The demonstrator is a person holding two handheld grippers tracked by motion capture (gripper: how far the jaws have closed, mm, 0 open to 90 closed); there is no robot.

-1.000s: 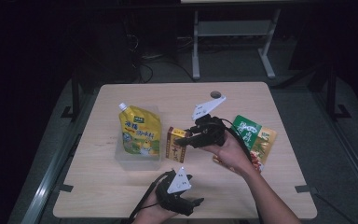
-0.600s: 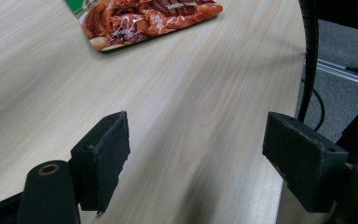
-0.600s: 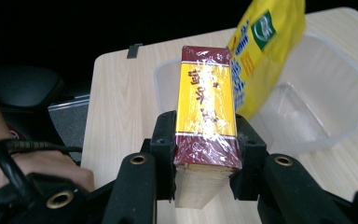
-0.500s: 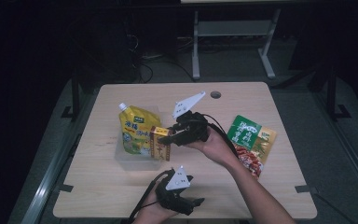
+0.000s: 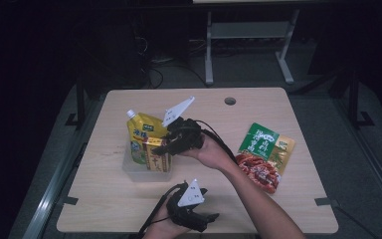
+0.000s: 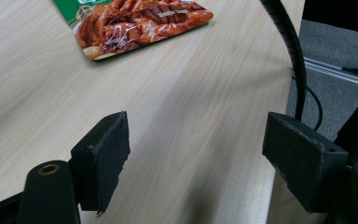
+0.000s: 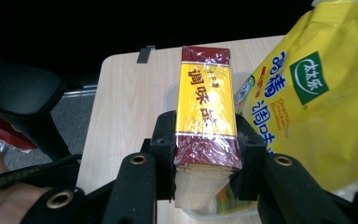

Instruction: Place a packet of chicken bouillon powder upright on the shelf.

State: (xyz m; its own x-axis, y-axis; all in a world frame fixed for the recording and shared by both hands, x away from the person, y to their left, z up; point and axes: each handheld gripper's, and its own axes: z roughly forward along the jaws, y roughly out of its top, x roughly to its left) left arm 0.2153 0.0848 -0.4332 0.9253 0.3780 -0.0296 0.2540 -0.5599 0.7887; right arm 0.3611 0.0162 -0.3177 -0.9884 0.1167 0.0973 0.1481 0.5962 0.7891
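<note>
Your right gripper (image 5: 160, 147) is clamped on the yellow and dark red box (image 7: 206, 108), its two black jaws pressing the box's long sides near the lower end, so the printed yellow face looks straight up at that gripper's camera. In the high view you hold the box (image 5: 155, 154) at the clear plastic tub (image 5: 129, 168) on the left half of the surface (image 5: 278, 107), with its lower end at or just inside the tub; whether it touches the tub's floor you cannot tell from here. Just beside the box, on the side away from you, the yellow spouted pouch (image 5: 140, 135) stands in the same tub, leaning a little, and in the right gripper view this pouch (image 7: 307, 98) shows right next to the box, close enough that they may be touching. Your left gripper (image 5: 206, 219) sits low at the near edge of the surface, well apart from the tub, and its jaws stand apart with nothing between them; in the left gripper view you look past the two pads (image 6: 103, 158) across bare wood. The green and orange flat packet (image 5: 264, 157) lies on the right half of the surface, well clear of both grippers, and its orange end (image 6: 135, 23) shows at the top of the left gripper view.
</note>
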